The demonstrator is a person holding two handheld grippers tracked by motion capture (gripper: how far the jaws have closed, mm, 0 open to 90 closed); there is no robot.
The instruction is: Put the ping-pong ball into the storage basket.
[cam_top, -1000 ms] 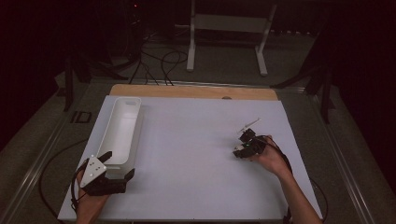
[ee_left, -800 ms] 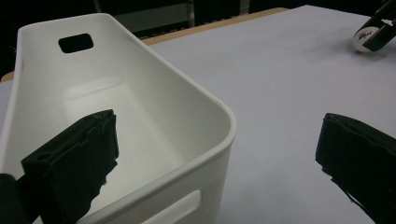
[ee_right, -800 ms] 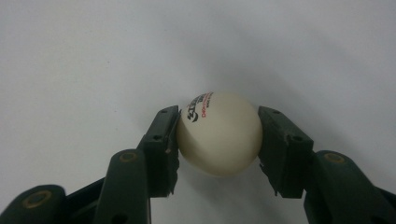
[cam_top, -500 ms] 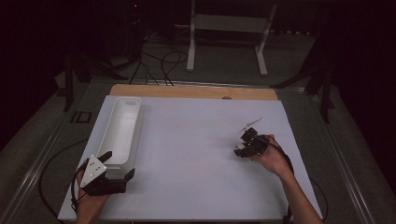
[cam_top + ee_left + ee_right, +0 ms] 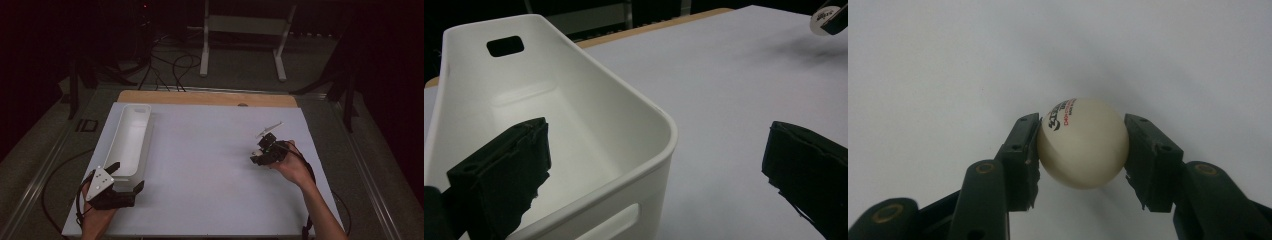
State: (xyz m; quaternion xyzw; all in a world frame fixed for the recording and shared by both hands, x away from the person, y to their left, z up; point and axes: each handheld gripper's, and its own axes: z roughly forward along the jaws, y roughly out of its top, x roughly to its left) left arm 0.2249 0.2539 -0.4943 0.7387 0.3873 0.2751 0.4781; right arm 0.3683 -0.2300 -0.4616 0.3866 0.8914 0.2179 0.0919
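**Gripping a white ball at the right, straddling the bin wall at the left**

High view: the right tool [image 5: 260, 150] sits over the right half of the white tabletop [image 5: 200, 150], held in the person's right hand [image 5: 292, 167], with its jaws pointing left and down toward the surface. The ball itself is too small to make out here. The left tool [image 5: 127, 177] rests at the near left corner of the tabletop, at the near end of a long white bin [image 5: 131, 140] that runs away from the person along the left edge. The two tools are well apart.

Left gripper view: the jaws stand wide. One jaw lies inside the bin [image 5: 574, 130], the other outside it over bare tabletop [image 5: 744, 75], so the bin's near corner and side wall sit between them. Neither pad is seen pressing on the wall. The bin interior is white, with a handle slot in its far end wall.

Right gripper view: the right tool [image 5: 1082, 145] is clamped on a cream ball [image 5: 1083, 147] bearing black and red print. The ball sits squarely between the two fingertips, one pad against each side, at the very ends of the jaws. Bare white tabletop lies behind it.
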